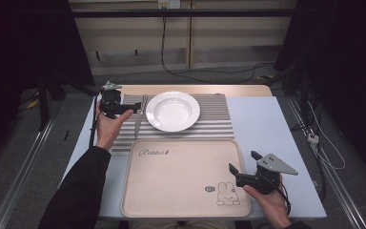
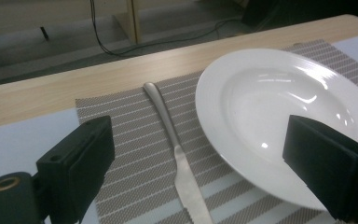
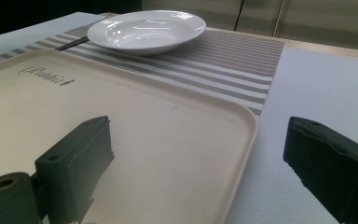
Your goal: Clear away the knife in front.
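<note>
Beige rabbit tray (image 1: 171,191) near table edge; black cable (image 1: 205,71) on floor.

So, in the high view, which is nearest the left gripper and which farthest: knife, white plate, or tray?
From the left gripper:
1. Knife, right beside it on the striped mat.
2. White plate, just past the knife.
3. Tray, on the table's near side.

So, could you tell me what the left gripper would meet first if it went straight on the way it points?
Probably the knife on the striped placemat: it lies between the open jaws of the left gripper, with the white plate just beside. Depth is uncertain.
</note>
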